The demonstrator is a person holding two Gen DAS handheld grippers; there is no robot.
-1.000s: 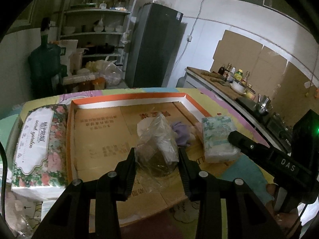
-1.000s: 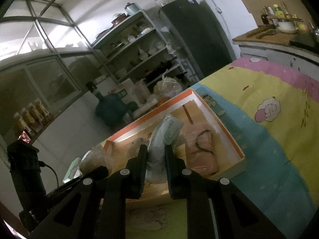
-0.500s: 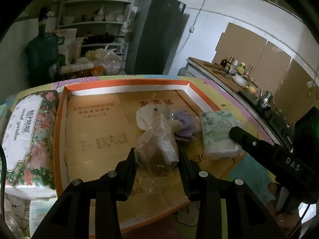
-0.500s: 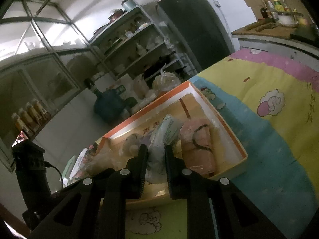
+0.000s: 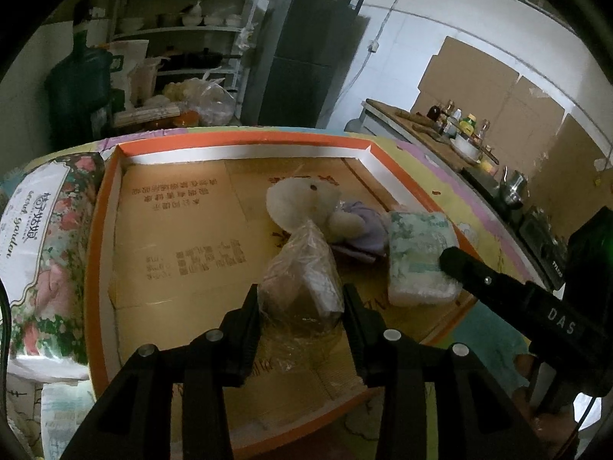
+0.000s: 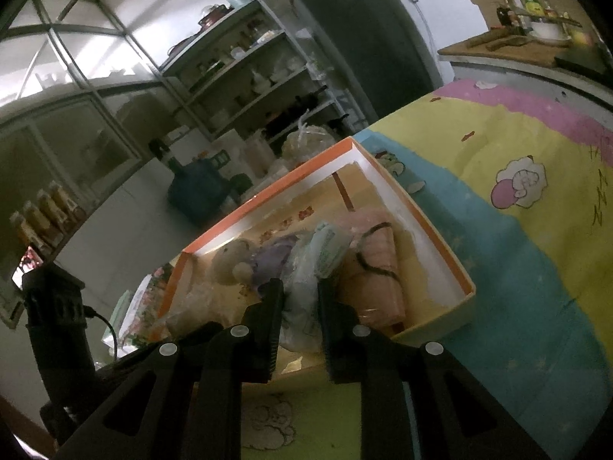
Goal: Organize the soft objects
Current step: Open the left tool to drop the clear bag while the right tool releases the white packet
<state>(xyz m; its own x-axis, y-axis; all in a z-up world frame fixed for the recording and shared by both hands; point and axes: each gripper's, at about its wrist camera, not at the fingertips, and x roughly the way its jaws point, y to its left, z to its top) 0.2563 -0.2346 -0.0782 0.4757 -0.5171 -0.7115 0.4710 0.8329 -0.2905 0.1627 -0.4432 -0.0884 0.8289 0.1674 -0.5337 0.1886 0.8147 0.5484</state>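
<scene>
The left tongs (image 5: 300, 306) grip a clear plastic bag (image 5: 302, 280) of soft contents, one finger pressed on each side, the bag standing on the cardboard floor of a shallow orange-rimmed box (image 5: 245, 142). The right tongs (image 6: 300, 299), their jaws opening, have a pale green-and-white tissue pack (image 6: 314, 280) between them, the pads still against its wrapper; the pack rests inside the same box (image 6: 440, 253), near its front right corner. Just behind the bag lies a cream plush toy (image 5: 306, 203) in a lilac garment, touching the tissue pack (image 5: 417, 257) on its right. In the right wrist view, a pink folded item (image 6: 377, 264) with a dark looped cord lies beside the pack, against the box's right wall. A large floral-printed tissue bundle (image 5: 42, 253) lies outside the box along its left rim. The box sits on a desk covered with a pastel cartoon cloth (image 6: 517, 207). Beyond stand a dark refrigerator (image 5: 306, 50), metal shelving (image 5: 180, 30) and a water jug (image 5: 76, 88).
</scene>
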